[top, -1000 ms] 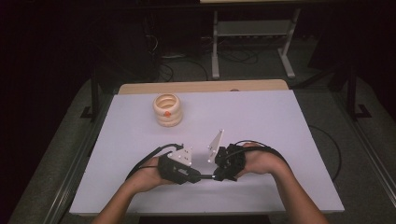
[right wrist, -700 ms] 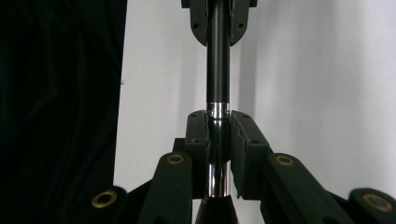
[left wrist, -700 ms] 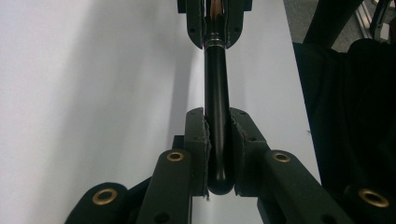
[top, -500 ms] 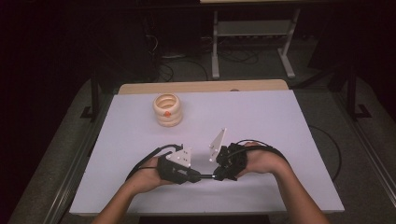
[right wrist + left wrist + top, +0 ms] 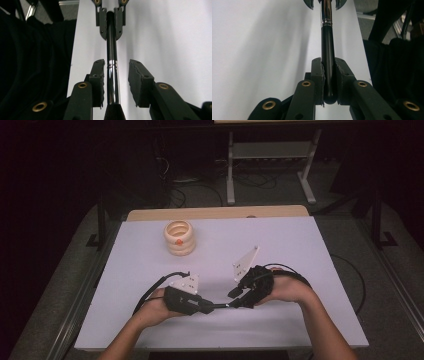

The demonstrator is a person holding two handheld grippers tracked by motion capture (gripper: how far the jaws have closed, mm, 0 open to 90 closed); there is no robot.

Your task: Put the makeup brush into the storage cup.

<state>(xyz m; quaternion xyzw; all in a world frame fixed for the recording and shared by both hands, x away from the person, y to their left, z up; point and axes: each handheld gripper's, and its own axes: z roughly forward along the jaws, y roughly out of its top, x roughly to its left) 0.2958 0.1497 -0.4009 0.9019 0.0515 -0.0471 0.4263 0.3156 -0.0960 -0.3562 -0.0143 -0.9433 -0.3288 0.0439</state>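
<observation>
Dark floor and a metal stand lay beyond the far edge of the white counter (image 5: 300,245), whose surface stretched bare to the right and along the near edge. A stack of pale rings (image 5: 180,237) stood toward the far left of the counter, well apart from both hands.

Near the middle of the near half, the two hands faced each other with a slim black brush (image 5: 217,305) bridging them, held level just above the surface. The left claw (image 5: 329,82) was clamped on the black handle end, pads pressed against both sides of it. The right claw (image 5: 116,80) had just been opening: in the right gripper view its pads stood apart, the shiny metal ferrule (image 5: 111,82) running between them, close to one pad and clear of the other. What looked like the dark bristle end sat at the bottom of that view, though it was too cropped to be sure.
</observation>
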